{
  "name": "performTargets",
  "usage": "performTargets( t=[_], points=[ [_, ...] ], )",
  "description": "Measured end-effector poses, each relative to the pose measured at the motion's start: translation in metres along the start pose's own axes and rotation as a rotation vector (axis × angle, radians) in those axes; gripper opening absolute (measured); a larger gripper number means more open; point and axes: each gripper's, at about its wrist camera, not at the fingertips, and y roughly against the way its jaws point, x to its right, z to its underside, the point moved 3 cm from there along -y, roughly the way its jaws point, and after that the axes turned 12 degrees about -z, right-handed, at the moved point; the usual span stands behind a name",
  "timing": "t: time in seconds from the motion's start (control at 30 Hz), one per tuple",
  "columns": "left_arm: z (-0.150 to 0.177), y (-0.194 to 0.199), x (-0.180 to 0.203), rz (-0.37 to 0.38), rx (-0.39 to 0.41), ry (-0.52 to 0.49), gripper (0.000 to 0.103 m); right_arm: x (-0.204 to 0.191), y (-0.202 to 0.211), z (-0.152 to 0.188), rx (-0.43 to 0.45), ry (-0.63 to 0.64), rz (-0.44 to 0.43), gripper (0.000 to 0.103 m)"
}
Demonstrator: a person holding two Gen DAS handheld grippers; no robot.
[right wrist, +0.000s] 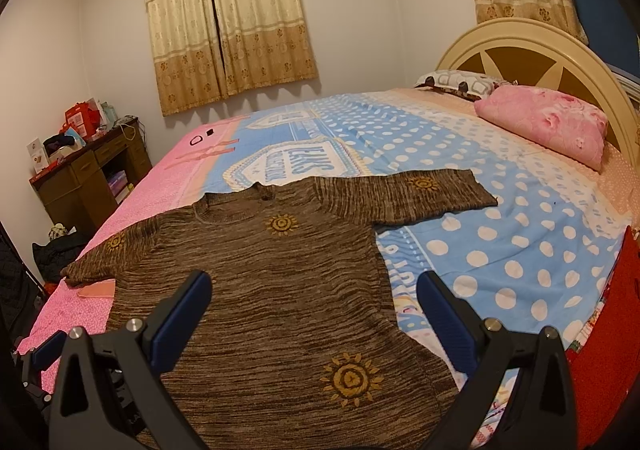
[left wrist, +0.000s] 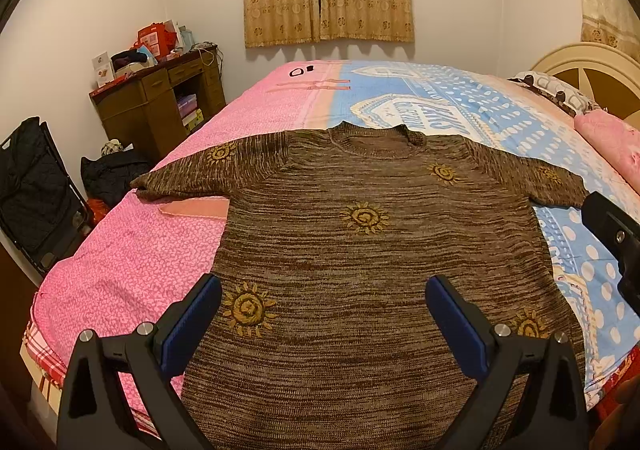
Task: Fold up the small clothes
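Blue-padded fingers (left wrist: pixel 208 302) of the left gripper (left wrist: pixel 324 306) are standing wide apart, gripping nothing, hovering over the brown sweater (left wrist: pixel 360 250) lying flat, sleeves spread, on the bed (left wrist: pixel 132 270); whether they are touching the knit is hard to tell. From the right wrist, the right gripper (right wrist: pixel 314 298) is also gaping empty above the sweater's (right wrist: pixel 280 290) hem, near the pink pillow (right wrist: pixel 548 122)

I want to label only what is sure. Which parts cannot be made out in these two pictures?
- Sweater hem: both views, behind the gripper frames and cut off by the bottom edge.
- Left hand-held gripper and right hand-held gripper: whether they touch the sweater.
- Two small dark objects on the bed: too small to identify.
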Motion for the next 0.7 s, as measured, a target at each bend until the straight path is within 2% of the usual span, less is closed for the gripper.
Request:
performTargets(
  t=[0.7],
  points=[
    [0.003,-0.016,0.003,-0.007,-0.034,-0.011,0.102,0.003,-0.008,0.006,-0.025,-0.009,0.004,0.103]
  ],
)
